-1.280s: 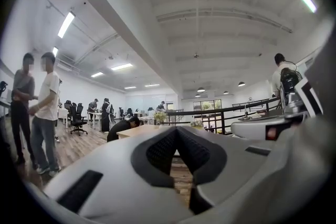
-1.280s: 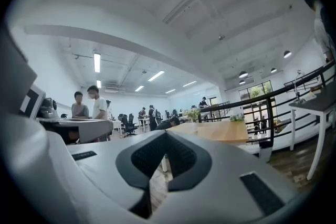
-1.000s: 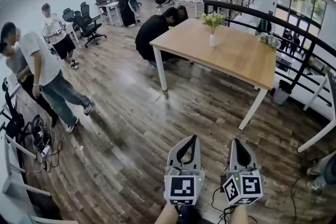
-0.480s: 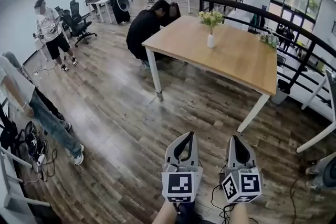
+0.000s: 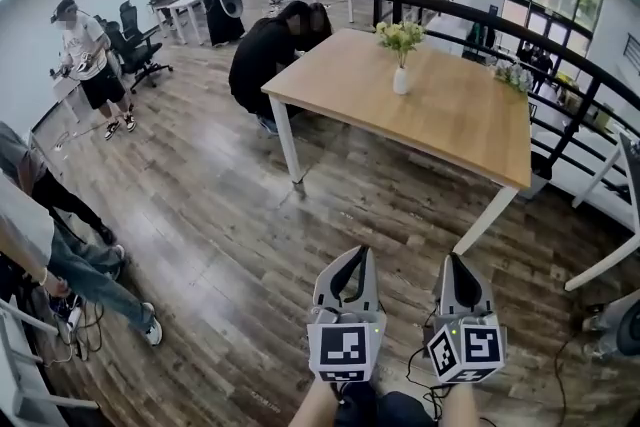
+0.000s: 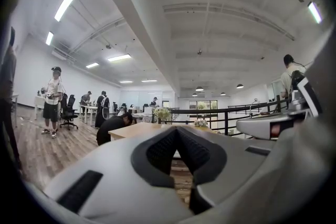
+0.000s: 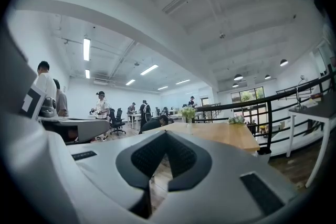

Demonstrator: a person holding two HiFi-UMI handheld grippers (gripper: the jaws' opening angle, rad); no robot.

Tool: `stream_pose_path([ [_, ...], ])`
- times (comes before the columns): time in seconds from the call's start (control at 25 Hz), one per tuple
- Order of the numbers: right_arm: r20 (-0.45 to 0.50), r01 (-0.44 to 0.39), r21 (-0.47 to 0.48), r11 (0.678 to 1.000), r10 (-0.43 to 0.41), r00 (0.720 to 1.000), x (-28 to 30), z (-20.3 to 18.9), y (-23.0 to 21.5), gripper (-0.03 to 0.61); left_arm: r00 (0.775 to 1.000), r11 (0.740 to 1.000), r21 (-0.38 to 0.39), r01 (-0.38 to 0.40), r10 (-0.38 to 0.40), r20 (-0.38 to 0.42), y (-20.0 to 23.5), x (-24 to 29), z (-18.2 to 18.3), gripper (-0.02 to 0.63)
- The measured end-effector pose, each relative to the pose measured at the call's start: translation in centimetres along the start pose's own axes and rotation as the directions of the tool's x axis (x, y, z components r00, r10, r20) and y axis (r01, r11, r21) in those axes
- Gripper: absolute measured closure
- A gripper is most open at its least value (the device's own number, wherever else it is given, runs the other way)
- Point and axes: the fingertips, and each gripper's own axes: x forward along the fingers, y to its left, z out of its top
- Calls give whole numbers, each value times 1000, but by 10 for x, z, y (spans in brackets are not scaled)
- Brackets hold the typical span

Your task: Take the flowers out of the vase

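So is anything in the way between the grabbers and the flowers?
Nothing visible. Only wooden floor and bare light-wood tabletop lie between the left gripper, the right gripper and the pale flowers in the white vase.

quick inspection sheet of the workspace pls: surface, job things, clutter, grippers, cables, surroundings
surface: wooden table on white legs, standing on the wood floor, mostly bare
job's things: white vase upright on the table, flowers in it
clutter: second bunch of flowers near the table's far right edge
grippers: left gripper and right gripper both shut, empty, well short of the table
cables: black cable on the floor beside the right gripper
surroundings: black railing behind the table; crouching person at its left end; more people at desks beyond
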Motion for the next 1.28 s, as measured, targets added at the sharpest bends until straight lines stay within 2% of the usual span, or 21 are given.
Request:
stream_pose_path([
  [0.48,-35,-12,-19,1000,11,999,39,-10,0,565,1000,999,-28,-19,18,-22,20,35,-15,580],
  [0.84,-15,-41,-23,999,40,999,104,-3,-27,565,998,998,-22,-52,52,-21,32,97,-11,580],
  [1.28,14,-93,-20,995,94,996,190,22,-73,565,995,994,24,-103,103,7,35,186,6,580],
])
